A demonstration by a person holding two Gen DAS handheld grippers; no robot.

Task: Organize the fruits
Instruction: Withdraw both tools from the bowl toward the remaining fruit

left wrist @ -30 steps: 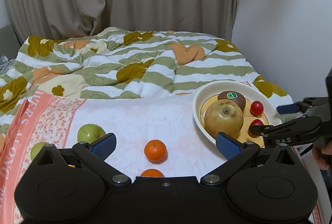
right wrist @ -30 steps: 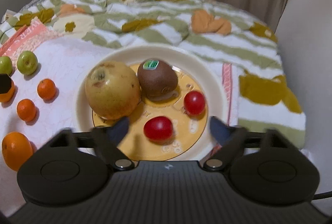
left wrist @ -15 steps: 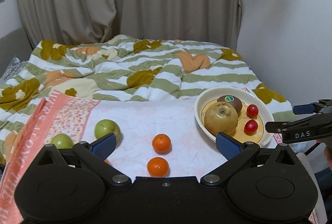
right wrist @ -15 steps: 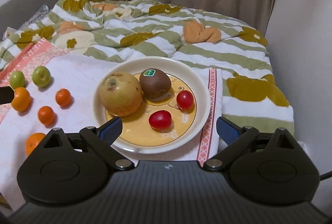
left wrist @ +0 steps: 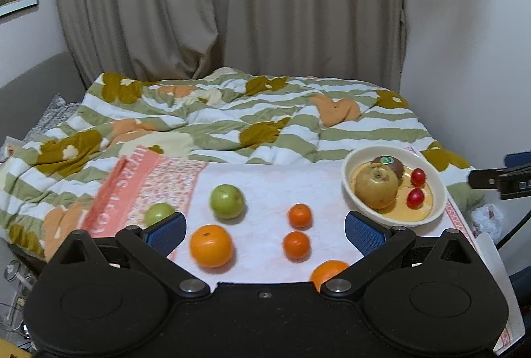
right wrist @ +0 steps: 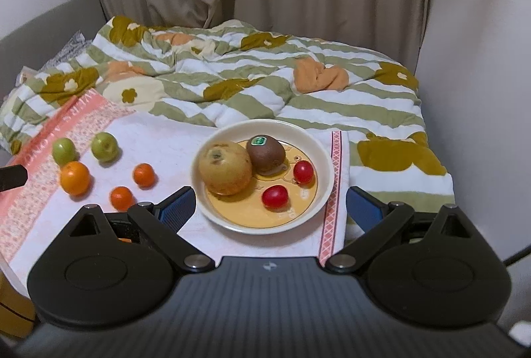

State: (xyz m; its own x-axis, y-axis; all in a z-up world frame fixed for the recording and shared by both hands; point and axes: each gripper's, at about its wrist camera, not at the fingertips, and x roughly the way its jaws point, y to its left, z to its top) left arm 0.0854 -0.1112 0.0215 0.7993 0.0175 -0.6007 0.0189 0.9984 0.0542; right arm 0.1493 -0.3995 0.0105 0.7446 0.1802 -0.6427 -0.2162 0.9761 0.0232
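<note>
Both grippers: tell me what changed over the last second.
Both the left gripper and right gripper pulled back and up from the towel, still open and empty. More fruit shows now, including a big orange. The plate and its pear, kiwi and tomatoes stayed put.

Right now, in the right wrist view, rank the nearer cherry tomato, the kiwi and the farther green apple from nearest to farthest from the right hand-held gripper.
1. Nearer cherry tomato, at the plate's front, just ahead of the open right hand-held gripper.
2. Kiwi, at the plate's back, centre.
3. Farther green apple, far left on the towel.
</note>
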